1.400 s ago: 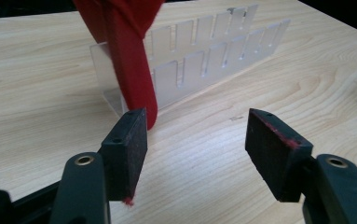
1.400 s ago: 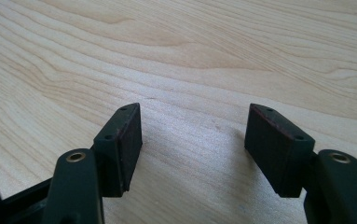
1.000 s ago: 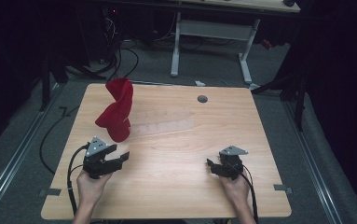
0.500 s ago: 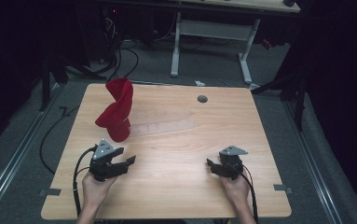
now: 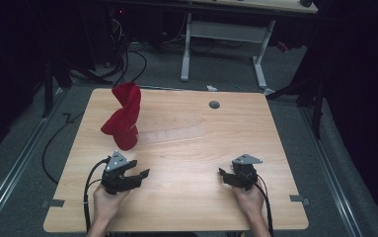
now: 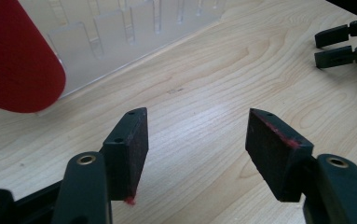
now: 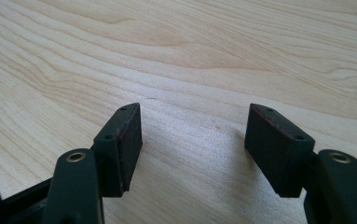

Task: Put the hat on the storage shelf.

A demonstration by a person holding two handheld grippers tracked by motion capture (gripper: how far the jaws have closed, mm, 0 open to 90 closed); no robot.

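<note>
Both grippers' jaws spread above wooden table [image 5: 186, 148].

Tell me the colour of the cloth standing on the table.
Red cloth; clearest in the high view.

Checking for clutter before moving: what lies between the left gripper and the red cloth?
Just bare wood of the table between left gripper and red cloth, per the high view.
</note>
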